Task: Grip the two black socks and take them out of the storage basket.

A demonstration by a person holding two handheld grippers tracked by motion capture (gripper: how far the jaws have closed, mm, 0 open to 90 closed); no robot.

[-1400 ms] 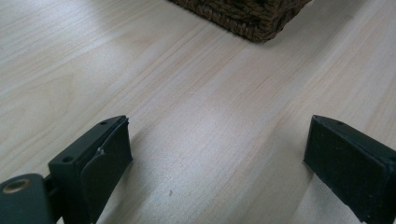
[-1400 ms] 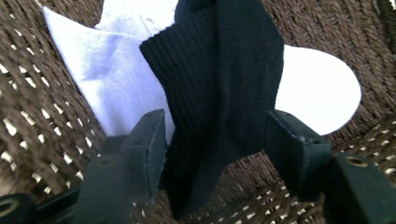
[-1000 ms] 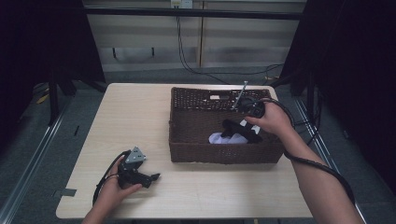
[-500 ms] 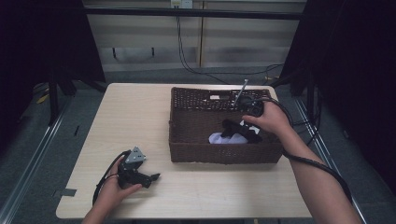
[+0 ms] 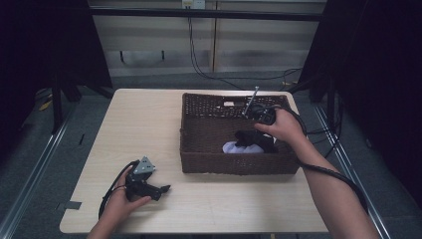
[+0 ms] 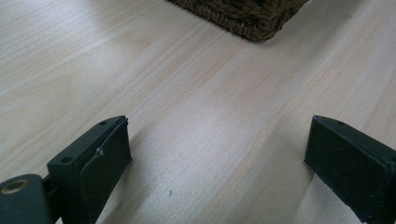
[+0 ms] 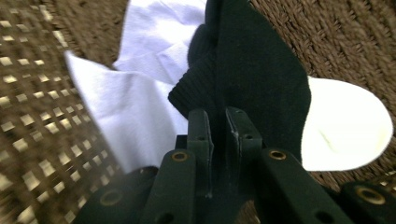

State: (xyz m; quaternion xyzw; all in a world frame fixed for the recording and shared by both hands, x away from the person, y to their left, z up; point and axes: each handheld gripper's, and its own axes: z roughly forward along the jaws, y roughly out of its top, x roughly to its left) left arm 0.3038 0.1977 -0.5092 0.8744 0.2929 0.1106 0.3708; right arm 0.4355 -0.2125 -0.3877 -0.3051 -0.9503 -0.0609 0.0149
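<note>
Right gripper has its jaws pinched nearly together on a black ribbed knit sock, low inside the dark brown woven wicker basket. That sock looks soft, light and floppy; a pinch on a bunched fold should carry it, though it'll droop. White cotton socks lie under it, how many is hard to tell. Left gripper sits on the pale wooden table, jaws spread wide, empty.
</note>
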